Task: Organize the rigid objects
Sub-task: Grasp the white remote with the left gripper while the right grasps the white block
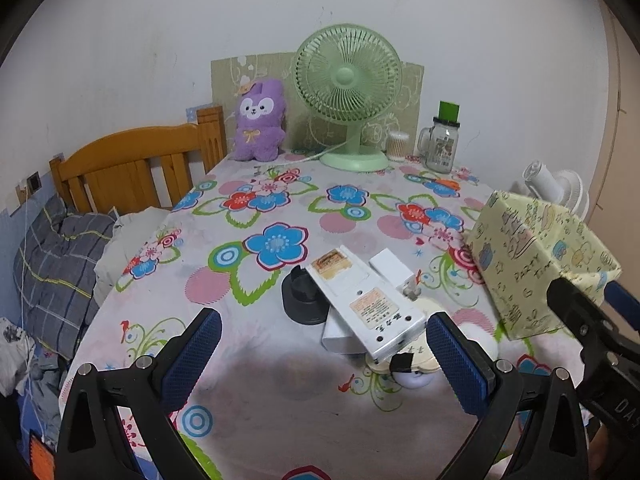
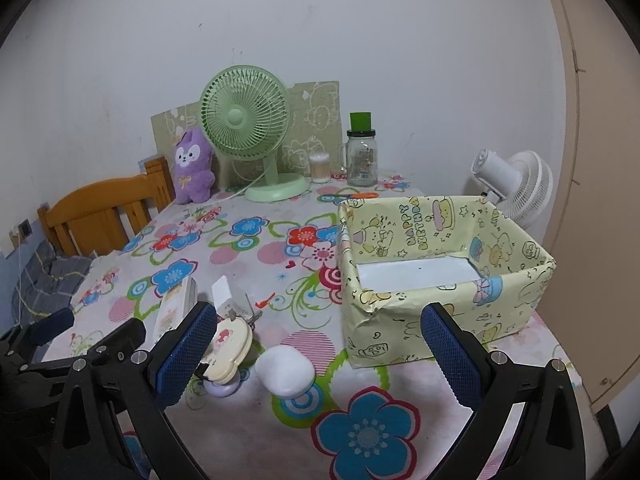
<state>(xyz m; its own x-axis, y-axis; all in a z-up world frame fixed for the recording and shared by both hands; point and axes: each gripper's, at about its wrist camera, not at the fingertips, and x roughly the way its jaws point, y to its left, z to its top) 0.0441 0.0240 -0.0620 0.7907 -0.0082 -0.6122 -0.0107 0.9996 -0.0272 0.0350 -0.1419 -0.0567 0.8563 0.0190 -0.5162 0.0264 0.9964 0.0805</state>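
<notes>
Left tongs (image 1: 324, 354) spread wide and empty above remote (image 1: 366, 300), right tongs (image 2: 320, 350) likewise gaping beside box (image 2: 444, 276)

A plain white wall (image 1: 160, 20) fills the upper half of both views, scuffed in places. At the right edge runs a beige door or panel (image 2: 592, 160). A table covered by a flower-print cloth (image 1: 256, 216) occupies the centre. At the left of the frame stands a wooden headboard (image 1: 132, 160), with a grey plaid pillow (image 1: 56, 268) below it and a wall socket (image 1: 34, 182) near the left edge. A patterned green board (image 1: 256, 68) leans against the wall at the table's far end. Lighting is even and dim.
</notes>
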